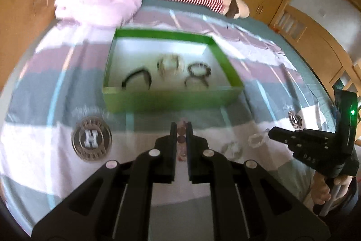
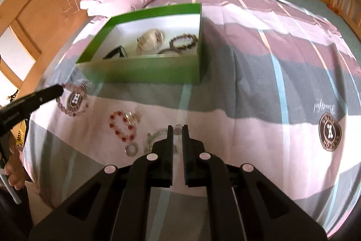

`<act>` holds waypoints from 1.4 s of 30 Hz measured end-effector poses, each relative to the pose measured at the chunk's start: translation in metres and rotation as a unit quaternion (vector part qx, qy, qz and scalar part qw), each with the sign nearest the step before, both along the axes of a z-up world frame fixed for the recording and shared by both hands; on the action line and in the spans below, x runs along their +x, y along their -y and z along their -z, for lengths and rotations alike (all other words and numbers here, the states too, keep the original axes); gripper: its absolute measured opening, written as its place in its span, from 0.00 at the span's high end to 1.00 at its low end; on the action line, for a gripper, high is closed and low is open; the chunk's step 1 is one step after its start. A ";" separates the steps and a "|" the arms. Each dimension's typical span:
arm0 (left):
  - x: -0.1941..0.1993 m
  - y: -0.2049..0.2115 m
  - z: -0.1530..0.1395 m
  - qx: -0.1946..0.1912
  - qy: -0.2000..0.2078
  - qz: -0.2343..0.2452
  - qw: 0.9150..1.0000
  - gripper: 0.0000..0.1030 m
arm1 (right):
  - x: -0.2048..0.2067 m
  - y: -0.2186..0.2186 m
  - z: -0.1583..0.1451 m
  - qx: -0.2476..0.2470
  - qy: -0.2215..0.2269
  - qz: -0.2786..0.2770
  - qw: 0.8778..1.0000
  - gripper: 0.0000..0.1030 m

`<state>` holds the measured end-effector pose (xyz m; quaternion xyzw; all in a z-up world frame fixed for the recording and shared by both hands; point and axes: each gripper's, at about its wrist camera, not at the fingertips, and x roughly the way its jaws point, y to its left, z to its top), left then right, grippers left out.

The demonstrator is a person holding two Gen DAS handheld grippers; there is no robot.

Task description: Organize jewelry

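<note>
With your left gripper (image 1: 181, 128) clamped on the pink bead bracelet (image 1: 181, 139) and your right gripper (image 2: 177, 130) on a clear one (image 2: 177, 128), carry both over the green box's (image 1: 171, 98) near wall.

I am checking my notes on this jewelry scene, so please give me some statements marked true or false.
1. The green cardboard box holds several bracelets. True.
2. The red bead bracelet lies inside the box. False: it lies on the striped bedsheet, outside the box.
3. The left claw is shut on a pink bead bracelet. True.
4. A lid covers the box. False: its top is open.
</note>
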<state>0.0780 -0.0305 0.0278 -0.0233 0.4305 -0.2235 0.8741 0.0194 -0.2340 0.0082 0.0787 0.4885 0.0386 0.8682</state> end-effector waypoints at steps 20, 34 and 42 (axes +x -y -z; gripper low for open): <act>0.170 0.036 0.011 0.073 0.000 -0.033 0.997 0.93 | 0.177 -0.026 -0.023 -0.058 0.012 -0.031 0.998 0.93; 0.211 0.021 0.076 0.096 -0.046 -0.073 0.992 0.93 | 0.206 -0.023 0.049 -0.090 -0.037 -0.021 0.995 0.93; 0.207 0.019 0.072 0.087 -0.062 -0.072 0.992 0.55 | 0.204 -0.017 0.045 -0.083 -0.035 -0.013 0.996 0.83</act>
